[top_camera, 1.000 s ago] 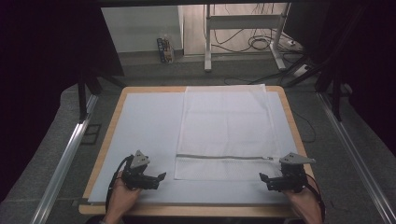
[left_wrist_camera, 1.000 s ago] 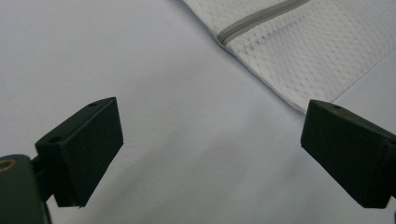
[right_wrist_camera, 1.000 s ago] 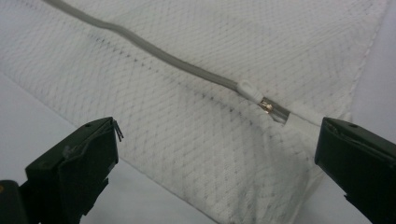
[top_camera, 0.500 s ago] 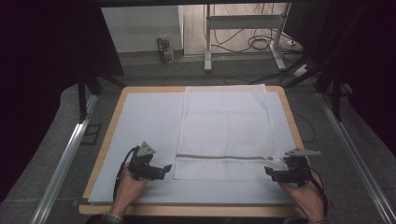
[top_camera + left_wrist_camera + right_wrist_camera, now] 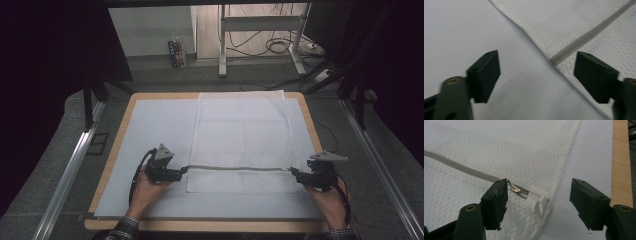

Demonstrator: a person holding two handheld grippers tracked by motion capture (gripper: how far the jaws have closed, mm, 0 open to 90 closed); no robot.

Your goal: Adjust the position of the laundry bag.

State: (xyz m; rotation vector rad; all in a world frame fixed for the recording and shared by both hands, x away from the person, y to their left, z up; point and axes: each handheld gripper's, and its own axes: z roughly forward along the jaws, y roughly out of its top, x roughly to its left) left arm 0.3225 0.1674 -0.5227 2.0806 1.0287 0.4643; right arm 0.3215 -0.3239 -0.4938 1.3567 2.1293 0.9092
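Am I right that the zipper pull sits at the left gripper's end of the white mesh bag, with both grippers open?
Not quite: the zipper pull sits at the right gripper end of the white mesh bag, as the right gripper view shows. Both grippers, including the left gripper, are open.

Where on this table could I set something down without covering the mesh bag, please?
Free: the grey mat left of the mesh bag, and the strip along the near edge. Crowded: the zipper ends, where the left gripper and right gripper sit.

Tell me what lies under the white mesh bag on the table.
The white mesh bag lies flat on a pale sheet that covers the wooden table. The sheet shows around the bag's sides and near edge; the part beneath the bag is covered, as is anything inside it.
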